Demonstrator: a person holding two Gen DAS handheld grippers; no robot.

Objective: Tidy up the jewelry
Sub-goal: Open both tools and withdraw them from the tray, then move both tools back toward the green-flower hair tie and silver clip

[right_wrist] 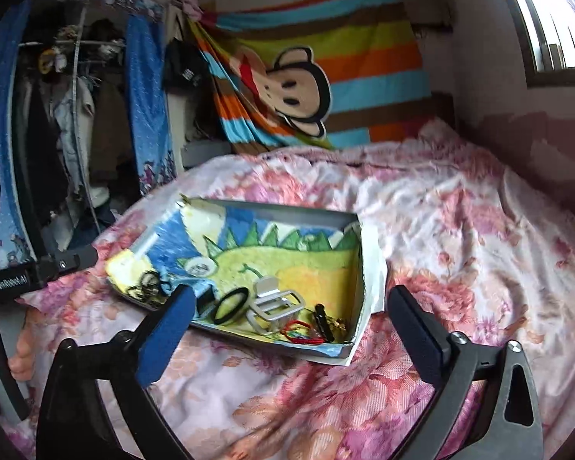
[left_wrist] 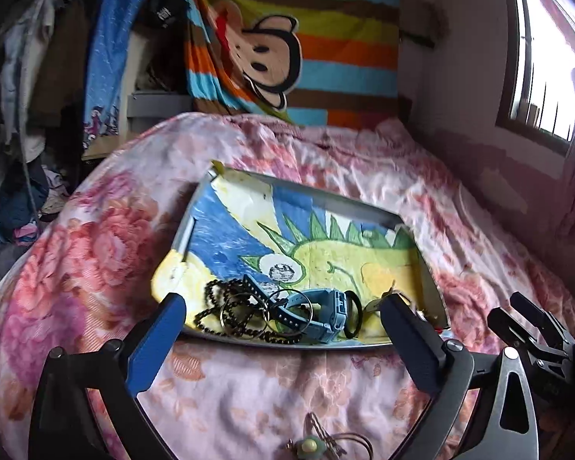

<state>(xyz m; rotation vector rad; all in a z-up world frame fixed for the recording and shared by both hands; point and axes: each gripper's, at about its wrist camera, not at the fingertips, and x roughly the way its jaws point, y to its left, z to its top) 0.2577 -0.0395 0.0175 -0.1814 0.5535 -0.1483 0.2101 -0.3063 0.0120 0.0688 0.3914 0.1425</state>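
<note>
Jewelry [left_wrist: 264, 312] lies in the tray [left_wrist: 299, 191] beyond my left gripper [left_wrist: 283, 306] and right gripper [right_wrist: 293, 299], both spread wide, empty.

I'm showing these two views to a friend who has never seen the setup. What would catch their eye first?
Probably the shallow tray in the middle of the pink floral bedspread, lined with a bright blue, yellow and green dinosaur drawing. Jewelry is heaped along its near edge: a blue watch, black bead strands and a black ring. Behind the bed hangs a striped blanket with a cartoon monkey face.
</note>
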